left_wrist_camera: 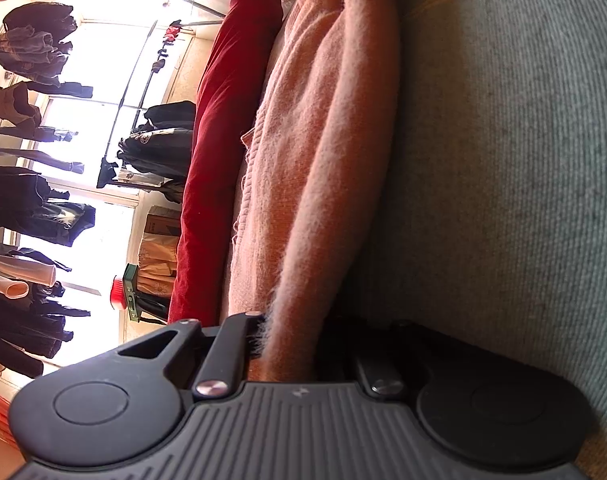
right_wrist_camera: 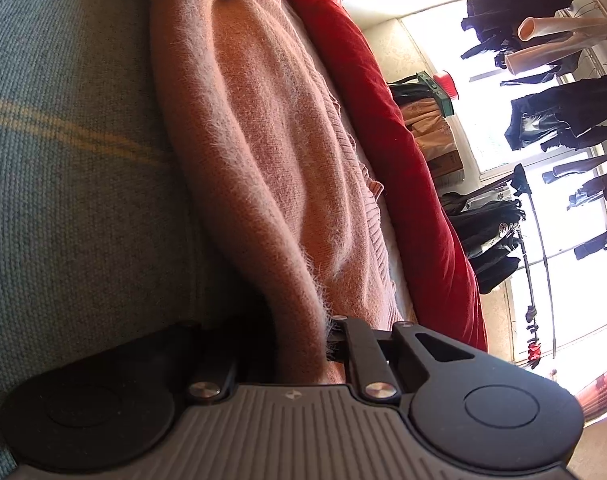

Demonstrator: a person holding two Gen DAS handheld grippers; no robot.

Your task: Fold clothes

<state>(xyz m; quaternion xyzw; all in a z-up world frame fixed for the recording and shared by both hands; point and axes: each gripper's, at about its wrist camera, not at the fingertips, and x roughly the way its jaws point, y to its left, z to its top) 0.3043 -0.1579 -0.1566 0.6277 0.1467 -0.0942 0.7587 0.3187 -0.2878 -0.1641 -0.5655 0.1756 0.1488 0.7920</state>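
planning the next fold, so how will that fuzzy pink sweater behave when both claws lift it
Probably floppy: the pink sweater already drapes in soft folds between the left claw and the right claw, so the middle should sag. It looks light, being a loose, fuzzy knit. The hairy surface should grip rather than slip, though it may snag.

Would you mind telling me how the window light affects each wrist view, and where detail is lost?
Left wrist view: the window is blown out to white, the hanging clothes reduced to silhouettes, while the pink fuzzy sweater stays readable. Right wrist view: same glare from the window, deep shadow under the sweater near the tongs; fisheye bends both edges.
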